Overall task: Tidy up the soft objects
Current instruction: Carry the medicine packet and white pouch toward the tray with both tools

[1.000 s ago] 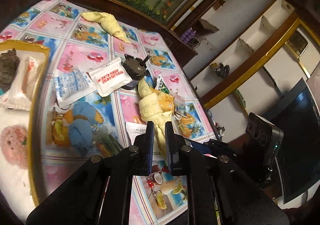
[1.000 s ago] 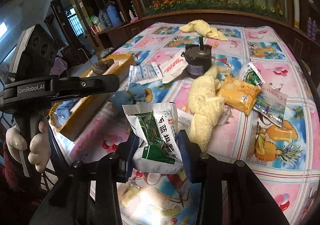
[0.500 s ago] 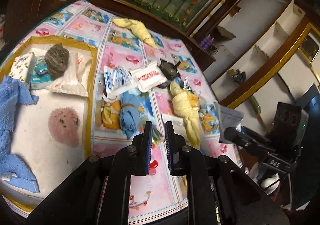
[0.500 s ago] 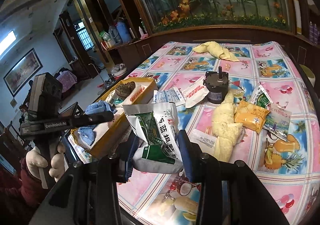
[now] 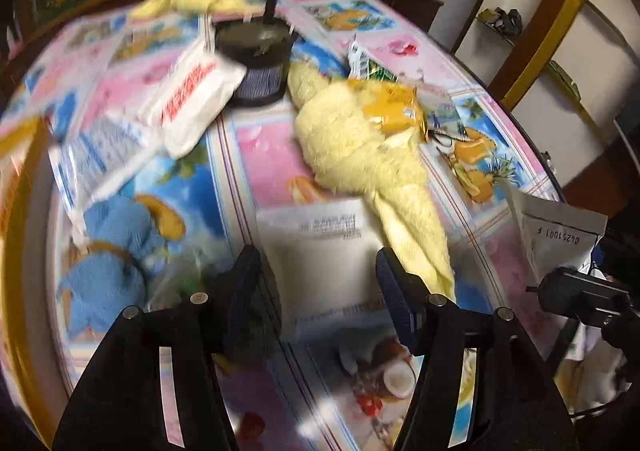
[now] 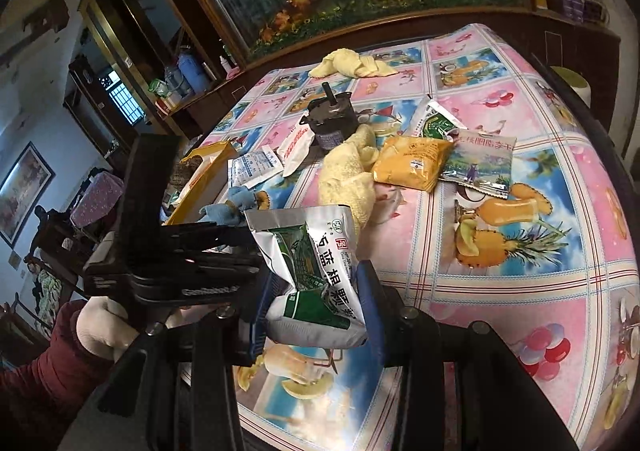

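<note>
My left gripper (image 5: 318, 271) is open and empty, low over a white packet (image 5: 320, 247) on the table, beside a yellow towel (image 5: 360, 155). A blue cloth (image 5: 108, 251) lies to its left. My right gripper (image 6: 316, 299) is shut on a green-and-white sachet (image 6: 316, 263), held above the table's near edge. The yellow towel also shows in the right wrist view (image 6: 348, 175), with an orange packet (image 6: 412, 161) against it. The left gripper body (image 6: 180, 251) sits at the left of that view.
A dark motor (image 5: 256, 63) stands mid-table, with white packets (image 5: 192, 99) beside it. A second yellow towel (image 6: 352, 63) lies at the far edge. A yellow-rimmed tray (image 6: 208, 167) sits left. More sachets (image 6: 480, 163) lie right of the orange packet.
My left gripper has opened and dropped close to the table over the white packet. The right gripper still holds the sachet and has shifted slightly.
</note>
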A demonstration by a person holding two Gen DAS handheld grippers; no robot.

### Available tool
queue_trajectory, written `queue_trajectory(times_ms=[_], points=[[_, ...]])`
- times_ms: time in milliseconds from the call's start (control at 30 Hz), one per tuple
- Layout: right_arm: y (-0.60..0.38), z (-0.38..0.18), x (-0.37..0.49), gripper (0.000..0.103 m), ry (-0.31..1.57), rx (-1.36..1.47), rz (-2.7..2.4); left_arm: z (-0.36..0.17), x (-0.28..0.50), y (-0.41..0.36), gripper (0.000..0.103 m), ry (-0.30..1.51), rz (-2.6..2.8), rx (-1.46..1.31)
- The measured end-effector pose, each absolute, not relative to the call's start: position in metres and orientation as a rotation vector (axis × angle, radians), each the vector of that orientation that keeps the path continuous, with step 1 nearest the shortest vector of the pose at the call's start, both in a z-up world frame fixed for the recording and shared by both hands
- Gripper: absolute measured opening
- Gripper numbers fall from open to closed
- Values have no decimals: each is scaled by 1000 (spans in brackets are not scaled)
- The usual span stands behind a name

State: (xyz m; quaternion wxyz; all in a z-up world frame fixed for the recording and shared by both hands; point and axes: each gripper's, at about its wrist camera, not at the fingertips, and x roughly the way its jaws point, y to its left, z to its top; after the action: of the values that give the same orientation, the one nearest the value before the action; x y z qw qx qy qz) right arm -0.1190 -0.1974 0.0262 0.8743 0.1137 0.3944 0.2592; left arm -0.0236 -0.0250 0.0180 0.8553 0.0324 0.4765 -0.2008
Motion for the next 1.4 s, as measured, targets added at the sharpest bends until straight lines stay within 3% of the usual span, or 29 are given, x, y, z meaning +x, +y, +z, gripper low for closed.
queue_trajectory(times_ms=[33,100,200,367,667,933,1167,1400], points=[[-200,24,-118,40,827,242,543,14,-25,-34,74,1017,-441,102],[-204,17,-115,40,837,259,546,10,-36,-51,74,978,-476,195],[-210,6,-109,40,856,299,545,11,-48,-66,55,947,-551,229],[-220,-3,-110,40,865,341,533,17,-50,-59,48,952,-580,150],[-223,11,-117,40,828,347,532,57,-79,10,48,877,-584,-128],[-168,32,-112,40,821,298,669,92,-120,136,48,763,-339,-278],[-56,47,-110,40,852,169,876,68,-135,216,49,774,-140,-423],[45,49,-98,41,905,80,987,33,-136,253,58,866,-63,-576]])
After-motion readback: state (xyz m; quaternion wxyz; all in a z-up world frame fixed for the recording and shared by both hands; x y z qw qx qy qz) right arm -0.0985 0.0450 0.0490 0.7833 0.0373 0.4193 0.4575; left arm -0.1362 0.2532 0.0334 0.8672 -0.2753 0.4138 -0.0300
